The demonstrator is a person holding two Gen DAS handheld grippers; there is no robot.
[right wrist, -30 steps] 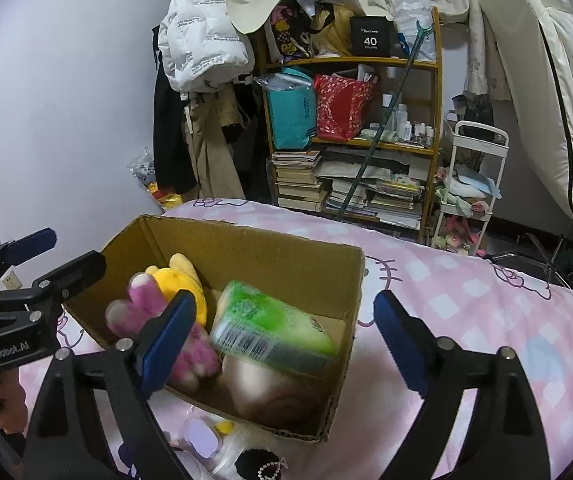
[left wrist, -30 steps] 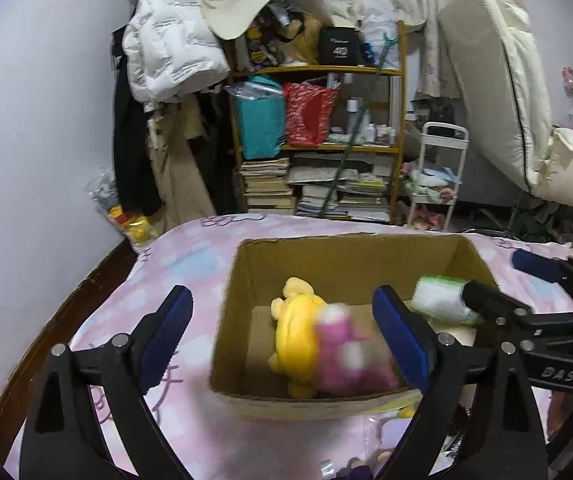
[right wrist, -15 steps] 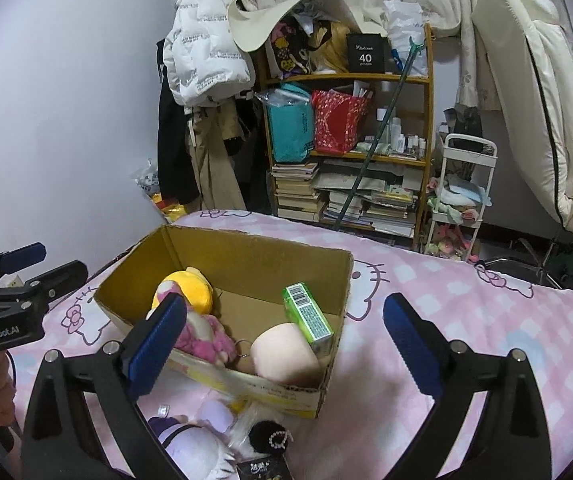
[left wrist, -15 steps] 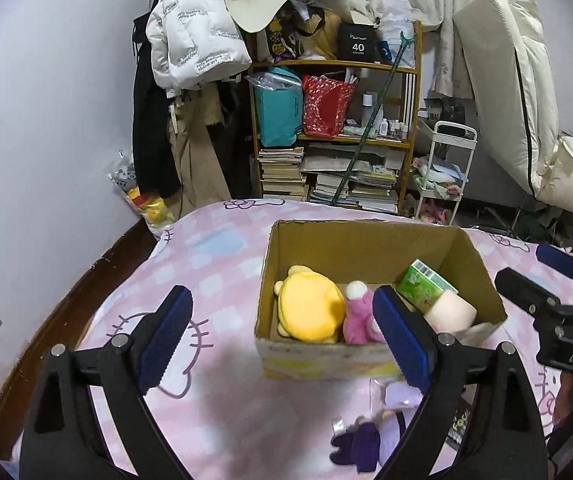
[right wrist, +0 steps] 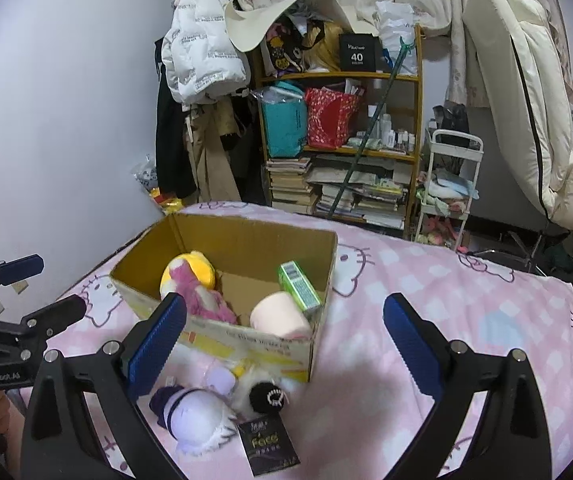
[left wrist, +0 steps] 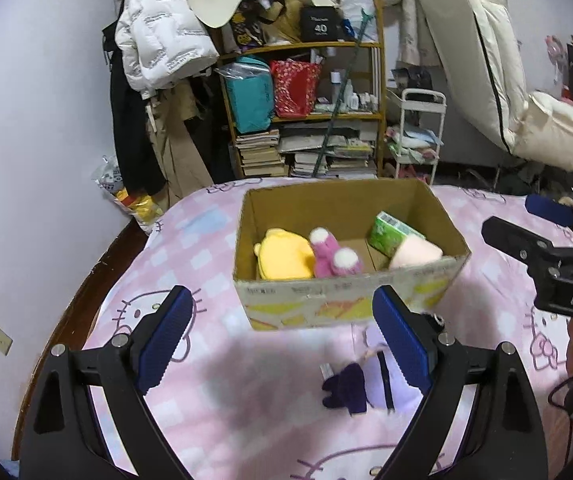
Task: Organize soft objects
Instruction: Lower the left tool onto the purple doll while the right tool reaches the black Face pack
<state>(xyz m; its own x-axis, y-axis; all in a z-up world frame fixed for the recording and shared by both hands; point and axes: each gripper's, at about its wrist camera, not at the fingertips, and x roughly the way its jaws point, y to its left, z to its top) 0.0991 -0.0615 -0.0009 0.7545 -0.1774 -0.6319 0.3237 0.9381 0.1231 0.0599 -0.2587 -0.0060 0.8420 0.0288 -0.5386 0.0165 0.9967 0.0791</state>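
both tongs, left (left wrist: 278,336) and right (right wrist: 284,340), are held wide open and empty; next, the purple toy (right wrist: 192,414) beside the box (right wrist: 246,336) is to be gripped.

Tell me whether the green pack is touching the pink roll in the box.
Touching. In the right wrist view the green pack leans directly against the top of the pink roll, no gap between them inside the box.

Left tool (left wrist: 282,340) jaws wide apart, empty, right tool (right wrist: 286,340) likewise, both angled downward
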